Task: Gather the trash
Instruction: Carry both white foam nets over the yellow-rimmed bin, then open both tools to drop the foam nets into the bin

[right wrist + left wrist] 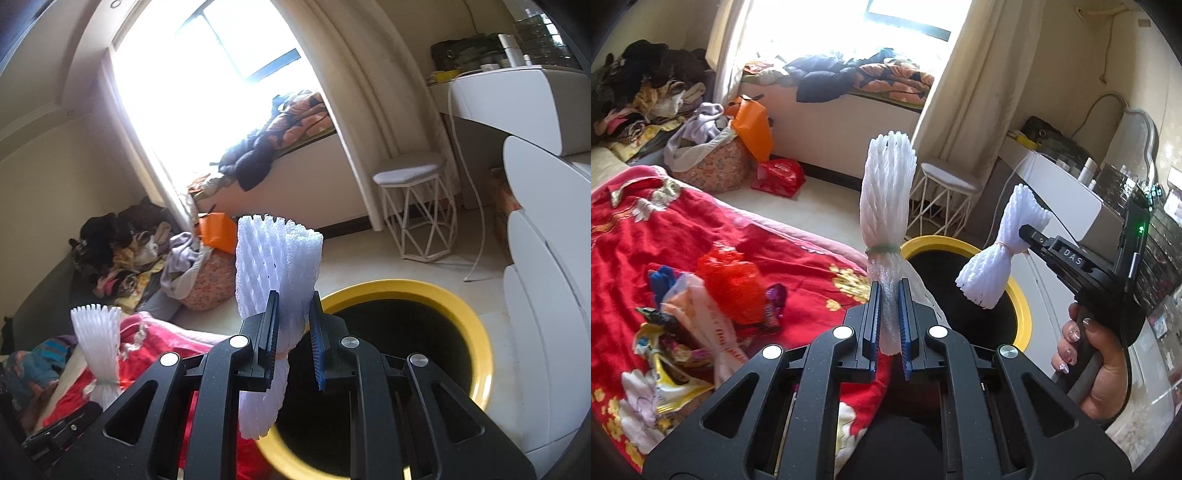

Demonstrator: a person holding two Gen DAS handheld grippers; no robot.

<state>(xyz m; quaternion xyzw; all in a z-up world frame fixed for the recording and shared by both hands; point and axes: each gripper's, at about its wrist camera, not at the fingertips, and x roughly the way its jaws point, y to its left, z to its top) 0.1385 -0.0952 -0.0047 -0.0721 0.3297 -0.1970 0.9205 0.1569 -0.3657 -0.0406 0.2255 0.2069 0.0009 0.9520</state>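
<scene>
My left gripper (889, 314) is shut on a white foam fruit net tied with a green band (886, 188), held upright above the red bedspread's edge; it also shows in the right wrist view (98, 343). My right gripper (291, 334) is shut on a second white foam net (275, 258), tied at its middle, held over the rim of the yellow-rimmed black bin (476, 332). In the left wrist view this net (997, 251) and the right gripper (1028, 236) hang over the bin (1021, 306). More trash lies on the bed: a red plastic bag (733, 284) and wrappers (670, 354).
A red floral bedspread (646, 229) fills the left. A white wire stool (945, 192) stands beyond the bin, a white dresser (546, 258) to its right. Clothes piles, an orange bag (753, 125) and a red bag (781, 175) lie near the window seat.
</scene>
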